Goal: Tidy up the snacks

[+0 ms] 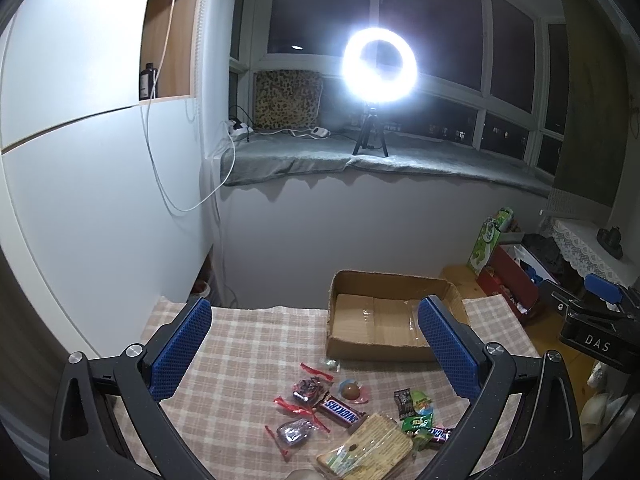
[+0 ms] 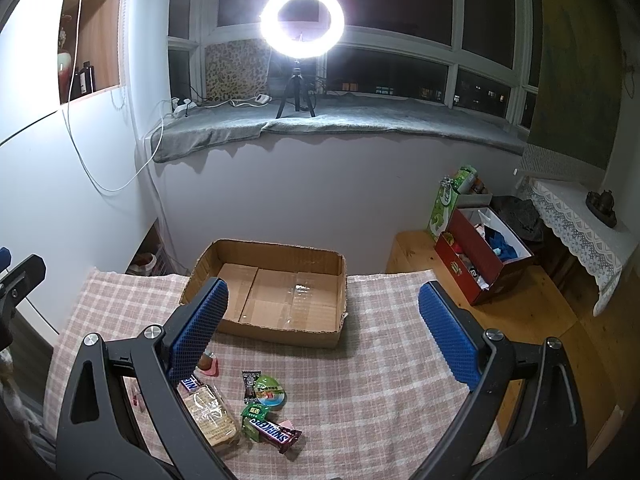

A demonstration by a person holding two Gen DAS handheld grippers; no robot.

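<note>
Several snacks lie loose on the checked tablecloth (image 1: 248, 344): a Snickers bar (image 1: 341, 413), a clear pack of crackers (image 1: 366, 449), red-wrapped candies (image 1: 309, 387), a round brown sweet (image 1: 350, 391) and green packets (image 1: 416, 416). Behind them stands a shallow cardboard box (image 1: 394, 316), with nothing inside. My left gripper (image 1: 316, 344) hovers open above the snacks, holding nothing. In the right wrist view the box (image 2: 276, 292) is ahead, with a second Snickers bar (image 2: 274, 433), the crackers (image 2: 208, 412) and a green round packet (image 2: 270, 393) below. My right gripper (image 2: 324, 332) is open and holds nothing.
A ring light on a tripod (image 2: 301, 20) stands on the grey-covered window sill (image 2: 360, 120). To the right of the table, a red box (image 2: 480, 256) and a green bag (image 2: 444, 204) sit on a wooden surface. A white wall (image 1: 80, 200) is at left.
</note>
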